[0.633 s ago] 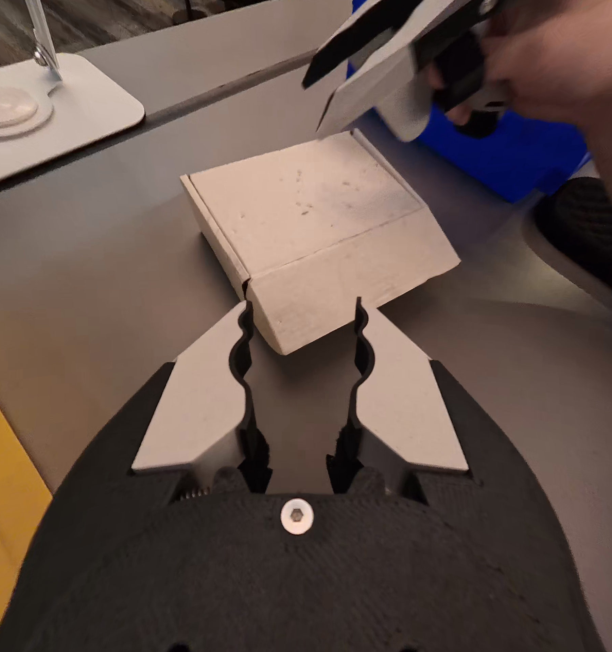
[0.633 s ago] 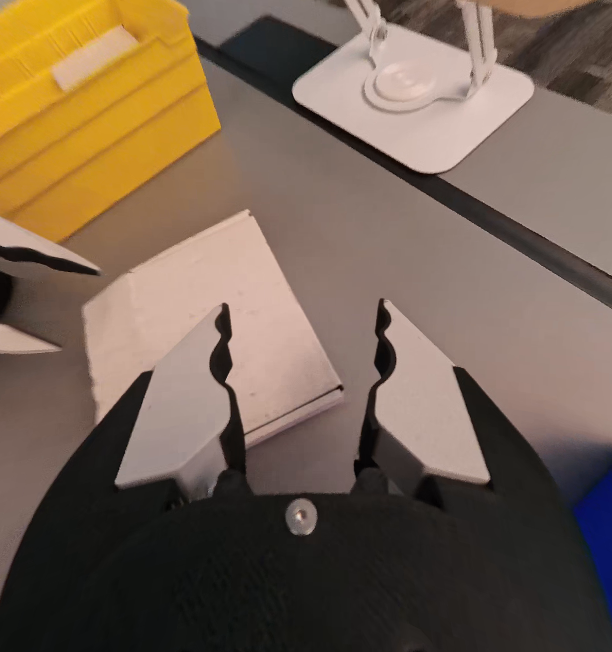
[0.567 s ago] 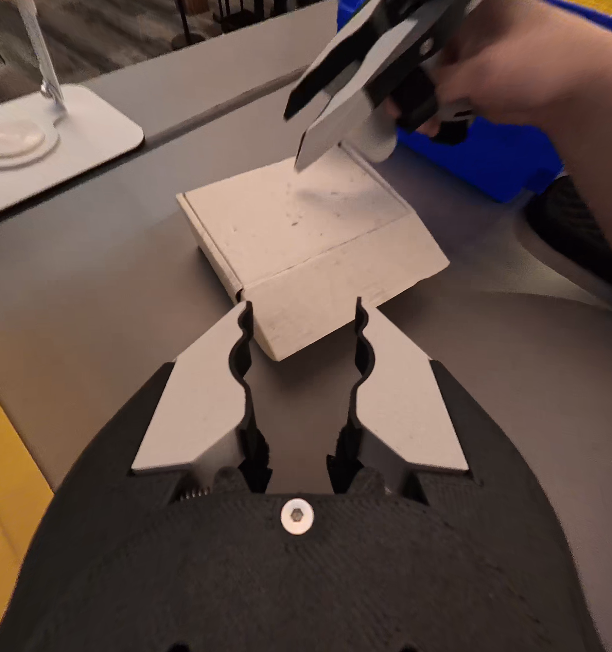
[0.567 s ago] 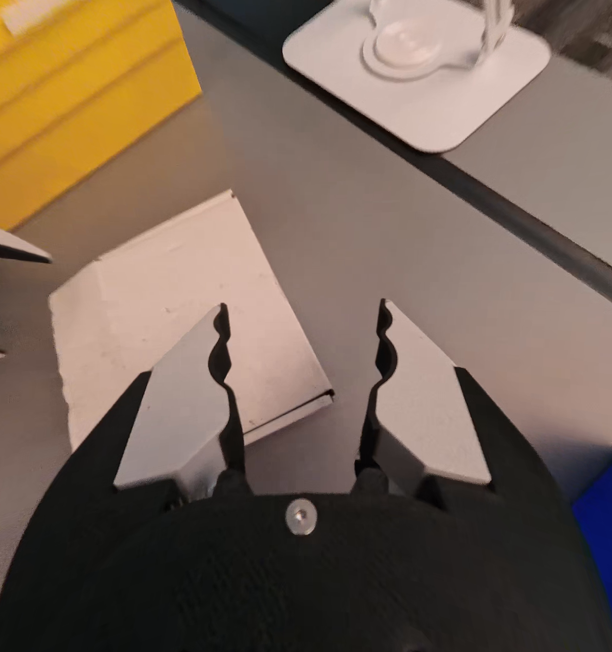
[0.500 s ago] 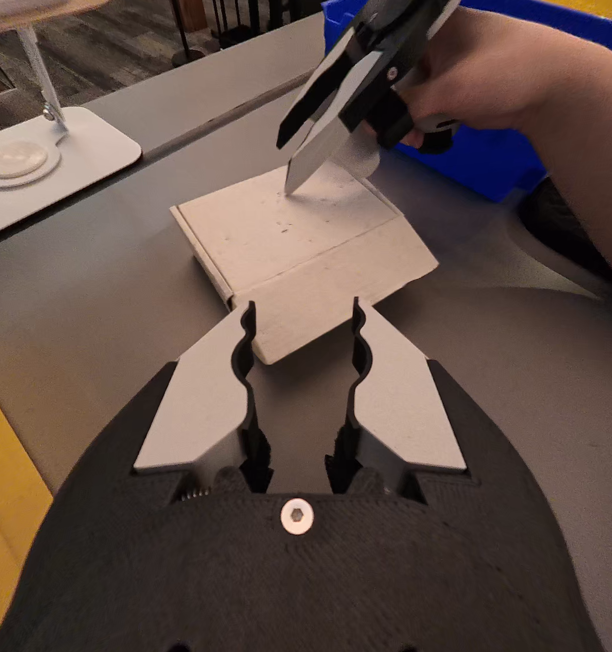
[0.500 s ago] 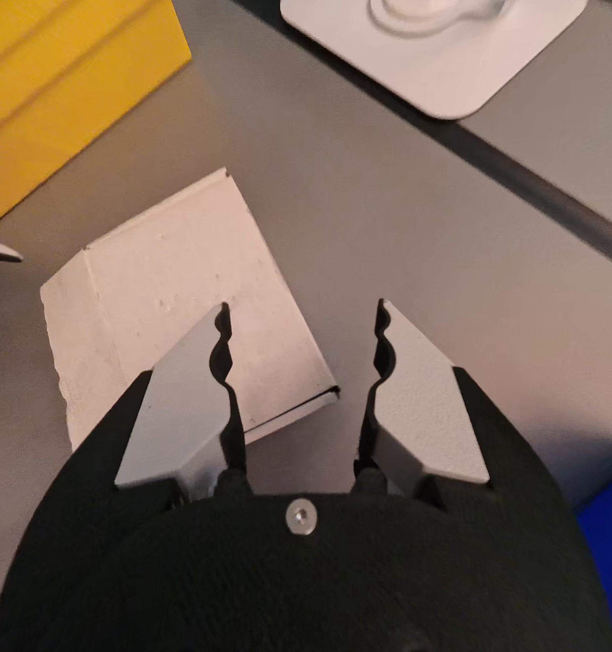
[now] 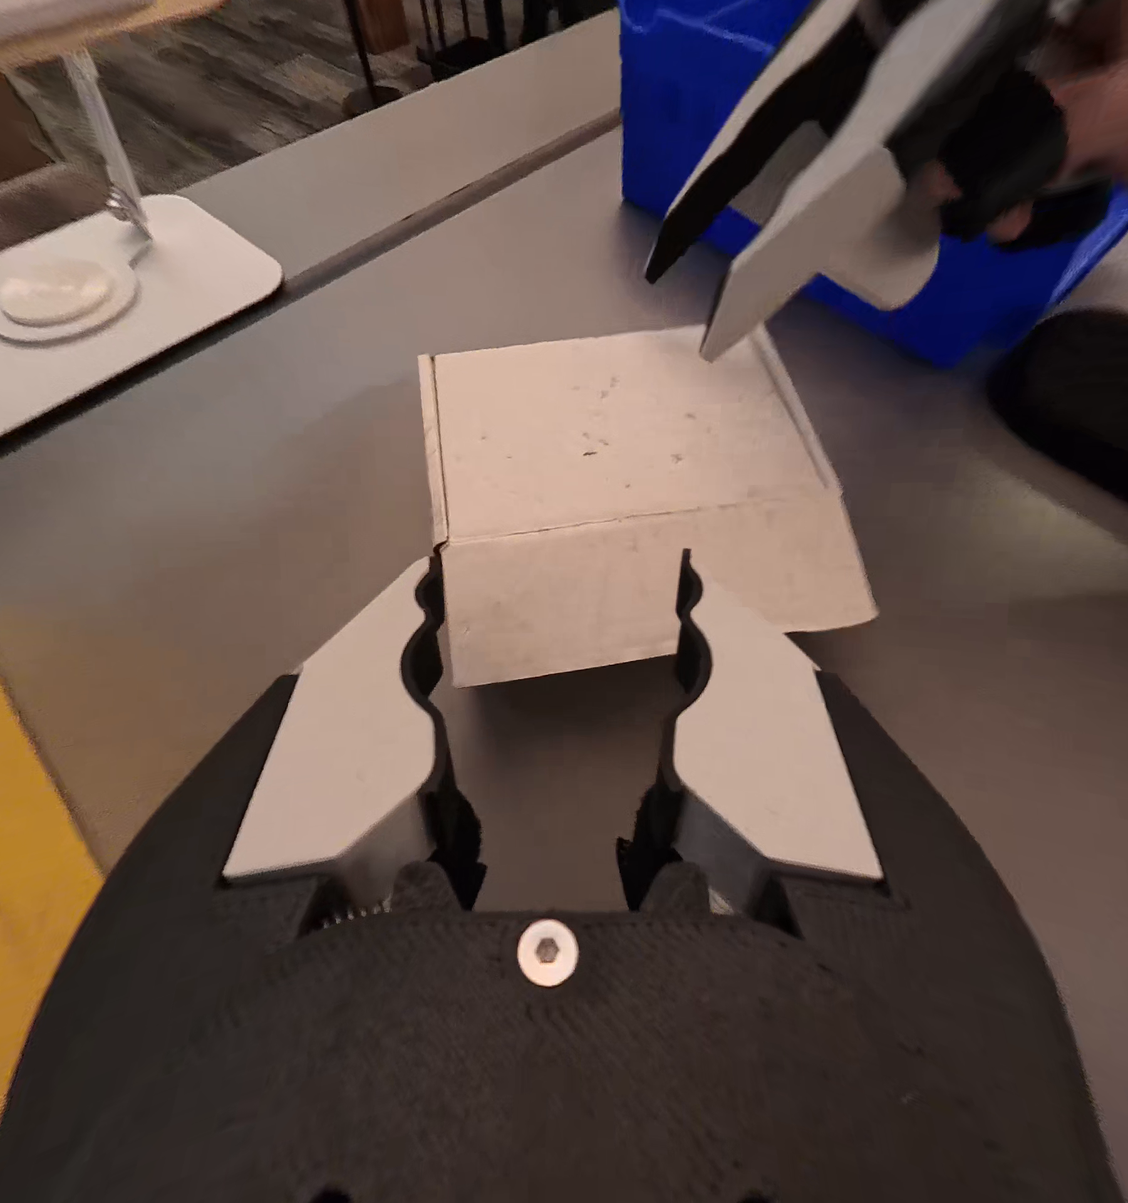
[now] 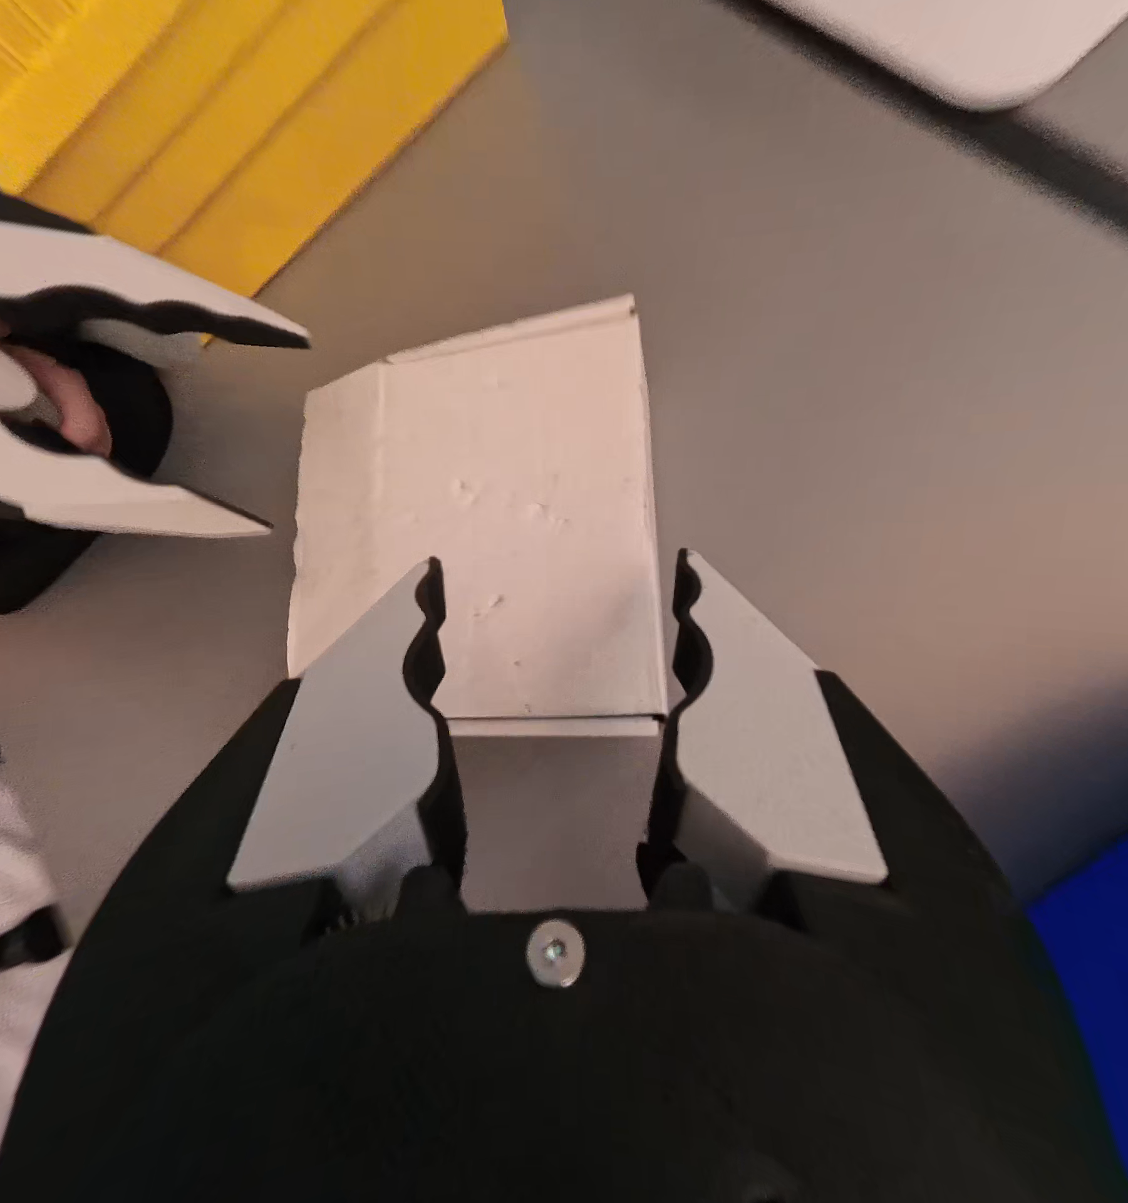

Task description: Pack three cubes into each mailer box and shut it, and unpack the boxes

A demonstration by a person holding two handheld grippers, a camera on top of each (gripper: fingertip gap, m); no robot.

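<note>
A white cardboard mailer box [image 7: 613, 469] lies shut on the grey table, its front flap facing the left wrist view. My left gripper [image 7: 558, 563] is open and empty, its fingertips just at the box's front flap. My right gripper [image 8: 554, 563] is open and empty, held over the box [image 8: 502, 521] near its edge. In the left wrist view the right gripper [image 7: 691, 312] hovers over the box's far right corner. In the right wrist view the left gripper [image 8: 281, 429] is at the box's left side. No cubes are in view.
A blue bin [image 7: 711, 117] stands behind the box at the right. A yellow bin [image 8: 210, 130] stands to the left. A white stand base [image 7: 92, 299] sits at the back left on the grey table [image 7: 223, 521]. A dark chair [image 7: 1095, 416] is at the right edge. Both grippers' tips are roughly 35 cm from the white stand base [image 7: 92, 299].
The box has turned and now sits squarer to both views. My right gripper has moved from the lid's middle to its far right corner. My left gripper has closed in on the front flap.
</note>
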